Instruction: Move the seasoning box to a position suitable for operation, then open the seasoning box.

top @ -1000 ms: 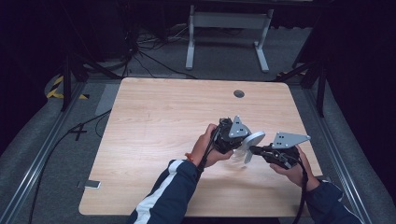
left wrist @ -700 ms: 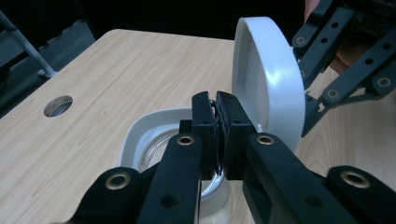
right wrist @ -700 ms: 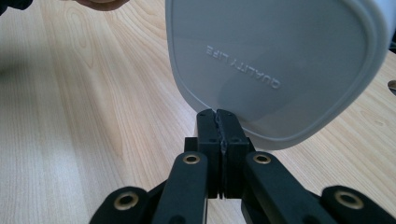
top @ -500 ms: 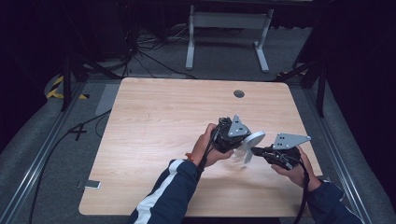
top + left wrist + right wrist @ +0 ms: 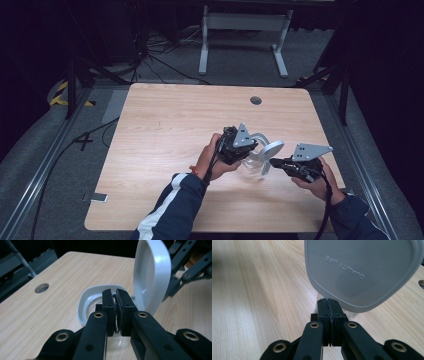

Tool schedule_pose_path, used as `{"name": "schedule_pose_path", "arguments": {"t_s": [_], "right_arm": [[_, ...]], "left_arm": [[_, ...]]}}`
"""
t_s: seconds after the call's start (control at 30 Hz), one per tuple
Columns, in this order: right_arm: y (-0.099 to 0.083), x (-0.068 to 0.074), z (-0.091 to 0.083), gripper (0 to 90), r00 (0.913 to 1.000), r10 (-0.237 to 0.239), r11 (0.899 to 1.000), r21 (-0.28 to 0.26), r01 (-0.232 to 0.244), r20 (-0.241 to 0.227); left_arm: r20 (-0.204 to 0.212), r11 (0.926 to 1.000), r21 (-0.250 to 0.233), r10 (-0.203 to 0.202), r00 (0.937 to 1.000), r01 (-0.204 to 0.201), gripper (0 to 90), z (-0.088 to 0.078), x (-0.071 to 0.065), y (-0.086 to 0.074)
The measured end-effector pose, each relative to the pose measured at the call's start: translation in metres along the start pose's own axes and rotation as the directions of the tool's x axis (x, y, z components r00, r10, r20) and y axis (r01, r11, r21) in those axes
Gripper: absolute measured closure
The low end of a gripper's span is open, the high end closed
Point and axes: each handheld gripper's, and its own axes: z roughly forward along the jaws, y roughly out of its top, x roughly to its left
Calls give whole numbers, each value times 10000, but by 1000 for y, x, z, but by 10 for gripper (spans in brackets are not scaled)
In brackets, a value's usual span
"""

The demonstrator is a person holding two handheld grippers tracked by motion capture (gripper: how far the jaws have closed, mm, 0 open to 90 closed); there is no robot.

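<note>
- Hand-held gripper pair first: the left hand-held gripper point(image 5: 248, 150) has its black jaws pressed together on the rim of a clear container point(image 5: 98, 302), and the right hand-held gripper point(image 5: 272, 161) has its jaws closed on the lower edge of the white lid point(image 5: 272, 150), which is tilted up on edge just beside the container.
- Desk point(image 5: 165, 130): a broad slab with a pale wood-grain laminate, rounded corners and a round cable hole point(image 5: 256, 100) near the far edge; its surface looks smooth and matt.
- Progress, as I judge it: the lid is off and held clear of the container, so the separating looks done, or a refit not yet begun; what is left is either to set the lid down or to seat it on the rim.
- Lid: a rounded-square shell of smooth, glossy white plastic with a raised lip; its outer face point(image 5: 362, 270) carries embossed lettering.
- Container: transparent walls, glass or hard plastic I cannot tell, with a soft-cornered white rim; it sits near the desk's right front.
</note>
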Motion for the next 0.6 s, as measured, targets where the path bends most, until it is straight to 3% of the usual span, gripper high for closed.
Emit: {"name": "schedule_pose_path", "arguments": {"t_s": [0.3, 0.43, 0.6], "right_arm": [[0, 1, -5, 895, 9998, 8, 10000, -1, -7, 175], [2, 3, -7, 895, 9997, -86, 10000, 19, 86, 226], [0, 3, -8, 896, 9997, -104, 9999, 111, 101, 224]], "left_arm": [[-719, 9966, 671, -437, 9965, 485, 857, -37, 17, -41], [-1277, 9932, 991, -486, 9906, 615, 855, -70, 24, -68], [-1906, 9797, 1672, -777, 9786, 1103, 841, -101, 30, -103]]}}
